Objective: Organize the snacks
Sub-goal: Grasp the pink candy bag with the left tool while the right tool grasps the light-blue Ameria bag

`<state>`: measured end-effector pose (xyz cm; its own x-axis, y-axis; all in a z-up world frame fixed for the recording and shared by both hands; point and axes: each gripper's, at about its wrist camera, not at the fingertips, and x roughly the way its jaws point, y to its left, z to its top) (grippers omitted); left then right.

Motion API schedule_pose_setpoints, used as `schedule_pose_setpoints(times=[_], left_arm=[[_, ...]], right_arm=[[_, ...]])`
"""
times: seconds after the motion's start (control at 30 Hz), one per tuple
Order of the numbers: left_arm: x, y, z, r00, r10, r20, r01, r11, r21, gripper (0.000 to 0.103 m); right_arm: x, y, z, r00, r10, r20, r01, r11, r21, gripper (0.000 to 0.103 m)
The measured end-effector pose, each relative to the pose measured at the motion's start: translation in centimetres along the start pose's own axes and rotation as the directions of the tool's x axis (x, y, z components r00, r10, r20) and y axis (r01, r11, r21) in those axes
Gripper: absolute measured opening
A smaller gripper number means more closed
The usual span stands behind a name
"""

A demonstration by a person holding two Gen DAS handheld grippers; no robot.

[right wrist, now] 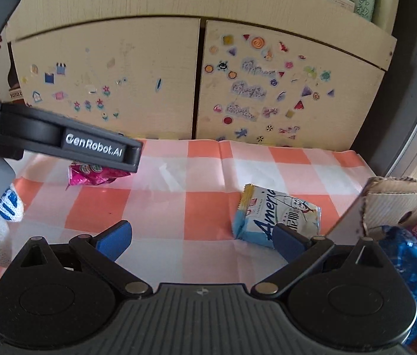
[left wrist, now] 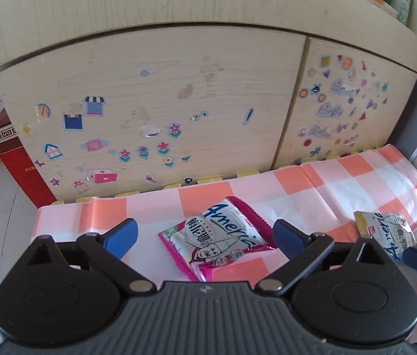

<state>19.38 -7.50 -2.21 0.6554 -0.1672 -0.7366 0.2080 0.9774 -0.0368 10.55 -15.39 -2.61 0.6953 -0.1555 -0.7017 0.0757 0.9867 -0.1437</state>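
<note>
Checked orange-and-white cloth is spread over the counter. Nearest, the left gripper is held wide apart, the pink snack packet lying flat between its blue fingers, untouched. Right of it, the right gripper is likewise spread, its right finger at the pale blue snack packet. At far right a cardboard box is seen. Beyond, a stickered cabinet is seen.

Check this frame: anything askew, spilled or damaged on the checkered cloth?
Nothing spilled or torn. The pink snack packet and the blue snack packet lie loose and skewed on the cloth, apart from each other.
</note>
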Motion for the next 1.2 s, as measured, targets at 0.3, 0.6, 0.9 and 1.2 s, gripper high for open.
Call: schedule_pose_setpoints(times=[0.3,0.6,0.9,1.2], left_arm=[[1.7,0.7,0.2,0.999,0.05,0.003,-0.051,0.999,0.009,0.097],[2.7,1.7,-0.5,0.995,0.088,-0.042,-0.088,0.996,0.0,0.097],[3.0,3.3,-0.2,0.991,0.119,-0.065,-0.122,0.992,-0.045,0.098],[2.9,3.5,-0.2,0.992,0.096,-0.078,-0.101,0.993,-0.067,0.098]], right_arm=[[2.1,-0.6,0.3,0.992,-0.127,-0.008,0.127,0.987,0.093,0.103],[2.9,-0.1,0.6,0.996,-0.084,-0.016,0.085,0.994,0.07,0.103],[1.8,1.9,1.8,0.989,0.134,-0.064,-0.139,0.987,-0.081,0.103],[3.6,-2.2,3.9,0.988,0.018,-0.153,-0.062,0.956,-0.287,0.103]])
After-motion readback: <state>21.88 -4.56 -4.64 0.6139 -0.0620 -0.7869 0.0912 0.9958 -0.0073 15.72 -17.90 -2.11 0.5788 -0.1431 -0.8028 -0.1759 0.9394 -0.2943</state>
